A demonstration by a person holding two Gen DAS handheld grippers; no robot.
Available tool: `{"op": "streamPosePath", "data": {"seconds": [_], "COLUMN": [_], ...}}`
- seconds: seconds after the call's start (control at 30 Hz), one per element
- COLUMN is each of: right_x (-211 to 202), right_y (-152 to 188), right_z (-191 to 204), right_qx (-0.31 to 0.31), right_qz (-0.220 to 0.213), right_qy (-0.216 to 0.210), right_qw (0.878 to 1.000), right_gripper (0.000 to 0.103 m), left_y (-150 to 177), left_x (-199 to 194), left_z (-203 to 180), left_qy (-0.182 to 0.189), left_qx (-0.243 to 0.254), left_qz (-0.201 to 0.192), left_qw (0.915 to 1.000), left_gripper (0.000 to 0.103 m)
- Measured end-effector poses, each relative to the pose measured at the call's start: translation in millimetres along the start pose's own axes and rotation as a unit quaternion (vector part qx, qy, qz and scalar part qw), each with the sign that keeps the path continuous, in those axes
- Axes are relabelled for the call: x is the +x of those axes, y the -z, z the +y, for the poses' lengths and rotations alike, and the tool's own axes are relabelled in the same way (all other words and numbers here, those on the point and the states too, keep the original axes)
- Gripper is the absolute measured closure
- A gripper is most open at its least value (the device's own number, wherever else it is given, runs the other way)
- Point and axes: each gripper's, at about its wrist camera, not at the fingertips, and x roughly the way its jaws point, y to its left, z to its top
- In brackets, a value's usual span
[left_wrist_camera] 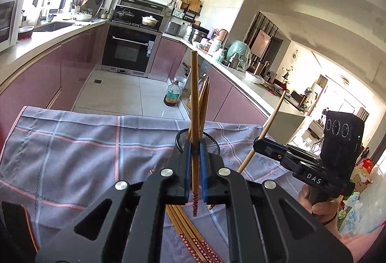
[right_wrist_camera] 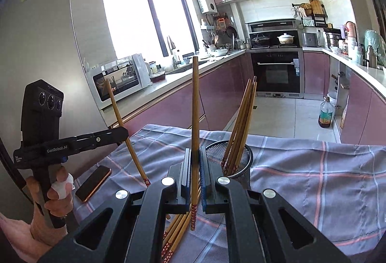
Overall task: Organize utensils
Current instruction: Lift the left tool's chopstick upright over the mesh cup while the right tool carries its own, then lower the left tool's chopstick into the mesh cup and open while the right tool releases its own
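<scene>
In the left wrist view my left gripper [left_wrist_camera: 195, 146] is shut on a wooden chopstick [left_wrist_camera: 194, 94] that stands upright, its red patterned end hanging below the pads. Behind it stands a black mesh holder [left_wrist_camera: 213, 142] with several chopsticks [left_wrist_camera: 205, 96] leaning inside. In the right wrist view my right gripper [right_wrist_camera: 195, 153] is shut on a second upright chopstick [right_wrist_camera: 195, 99], just left of the mesh holder [right_wrist_camera: 242, 158]. Each gripper also shows in the other's view, the right gripper [left_wrist_camera: 259, 141] and the left gripper [right_wrist_camera: 125, 132], each with its stick slanted. Loose chopsticks [right_wrist_camera: 178, 226] lie on the cloth beneath.
A grey checked cloth [right_wrist_camera: 313, 178] covers the table. A phone [right_wrist_camera: 93, 182] lies on it at the left, near a hand. A tall fridge [right_wrist_camera: 48, 46] stands to the left. An oil bottle [right_wrist_camera: 325, 113] sits on the kitchen floor beyond the table edge.
</scene>
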Motion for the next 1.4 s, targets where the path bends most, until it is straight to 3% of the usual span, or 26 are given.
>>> {"op": "streamPosePath", "data": {"seconds": [0.53, 1.0, 1.13, 1.4], "right_x": [-6, 4, 14, 44], "right_y": [-37, -57, -55, -44], "right_z": [-13, -24, -31, -39], "right_qx": [-0.008, -0.005, 0.005, 0.013], "right_qz": [-0.042, -0.064, -0.056, -0.004], "right_qy": [0.013, 0.026, 0.032, 0.038], "right_qw": [0.999, 0.998, 0.998, 0.999], "right_gripper": [0.098, 0.098, 0.098, 0.098], "left_y": [-56, -82, -81, -69], "left_x": [17, 38, 50, 87], "left_z": [-22, -42, -46, -46], "left_qy": [-0.014, -0.023, -0.037, -0.062], "left_qx": [0.028, 0.057, 0.071, 0.093], "left_qz": [-0.032, -0.046, -0.038, 0.021], "left_qw": [0.999, 0.9971, 0.9961, 0.9935], "left_gripper": [0.096, 0.096, 0.096, 0.096]}}
